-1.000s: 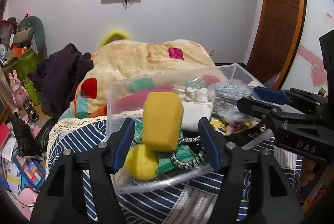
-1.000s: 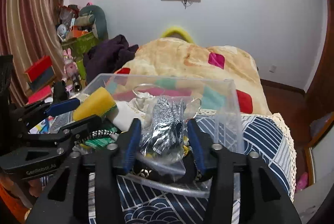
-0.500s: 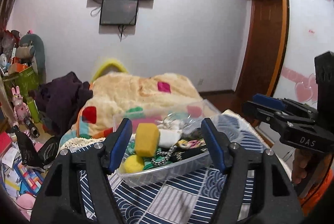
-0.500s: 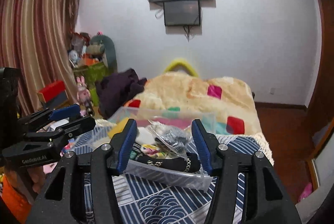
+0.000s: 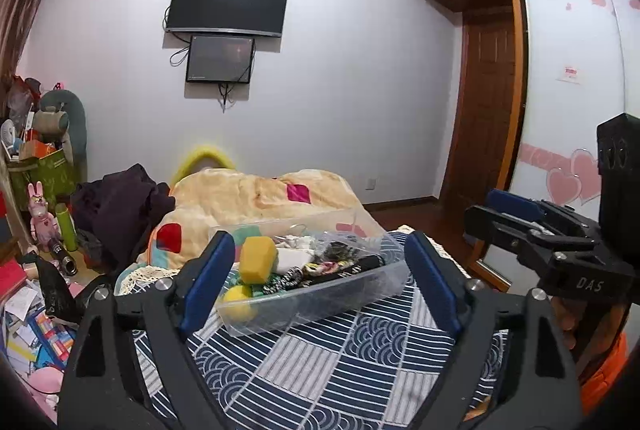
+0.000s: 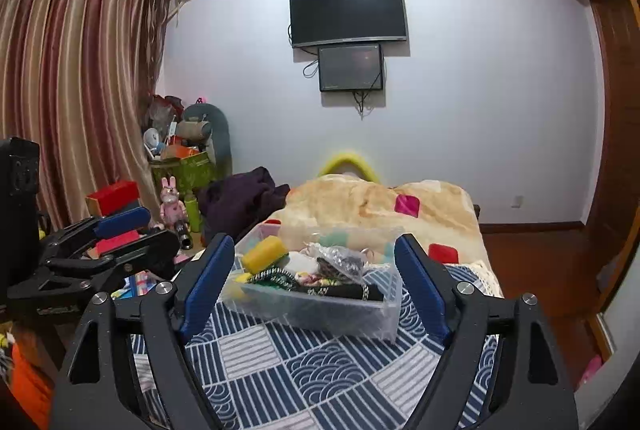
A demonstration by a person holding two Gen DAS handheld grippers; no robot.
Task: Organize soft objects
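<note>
A clear plastic bin (image 5: 360, 294) stands on the blue patterned bedspread (image 5: 320, 362) and holds several soft things: a yellow sponge (image 5: 257, 260), a yellow ball (image 5: 237, 298), a white pad, a black-and-white cord and a clear bag with dark fabric. The bin also shows in the right wrist view (image 6: 352, 318), with the sponge (image 6: 264, 248) and the bag (image 6: 344, 262). My left gripper (image 5: 320, 286) is open and empty, held back from the bin. My right gripper (image 6: 314, 286) is open and empty, also back from it.
A beige quilt with coloured patches (image 5: 260, 193) and a dark purple garment (image 5: 116, 205) lie beyond the bin. Toys, boxes and books clutter the floor at left (image 5: 36, 270). Curtains (image 6: 72, 89) hang at left; a wooden door (image 5: 484, 109) and wardrobe stand at right.
Both grippers have pulled back and up from the bin, which now looks smaller and farther. The sponge and the bag stay in the bin, and both pairs of jaws are wider apart.
</note>
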